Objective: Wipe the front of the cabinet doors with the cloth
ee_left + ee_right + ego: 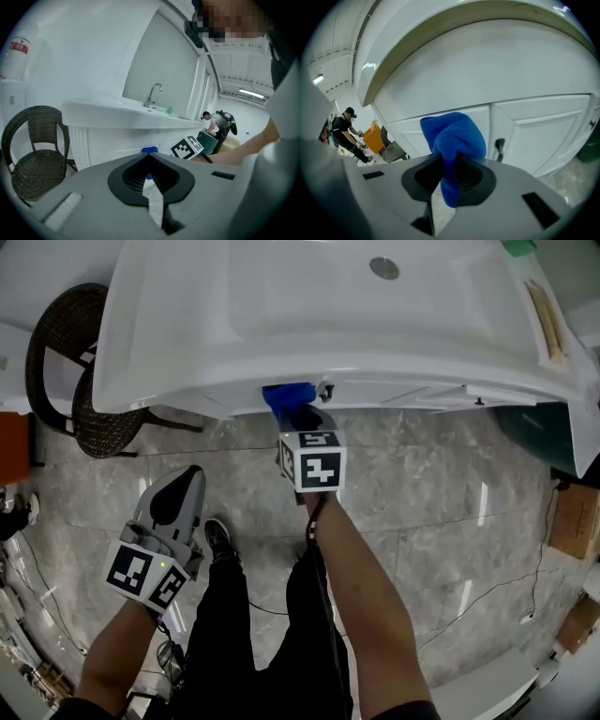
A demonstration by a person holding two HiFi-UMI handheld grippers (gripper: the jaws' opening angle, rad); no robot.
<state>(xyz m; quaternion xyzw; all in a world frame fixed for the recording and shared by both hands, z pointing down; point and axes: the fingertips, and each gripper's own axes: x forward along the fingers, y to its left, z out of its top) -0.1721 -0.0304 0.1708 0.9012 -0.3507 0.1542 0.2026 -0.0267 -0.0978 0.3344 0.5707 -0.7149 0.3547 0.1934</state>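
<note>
A blue cloth [453, 143] is bunched between the jaws of my right gripper [449, 176], which is shut on it. It sits close in front of the white cabinet doors [543, 126], near a dark handle [500, 146]. In the head view the cloth [286, 399] shows under the basin's front edge, with the right gripper [302, 418] just below it. My left gripper [176, 498] hangs low over the floor, away from the cabinet. Its jaws are together with nothing between them [149, 176]. The blue cloth [150, 150] also shows far off against the cabinet.
A white washbasin [328, 315] with a tap [154, 93] tops the cabinet. A dark wicker chair [70, 362] stands at the left of it. Grey marble floor [441, 512] runs in front, with cables on it. A green bin [534, 432] stands at the right.
</note>
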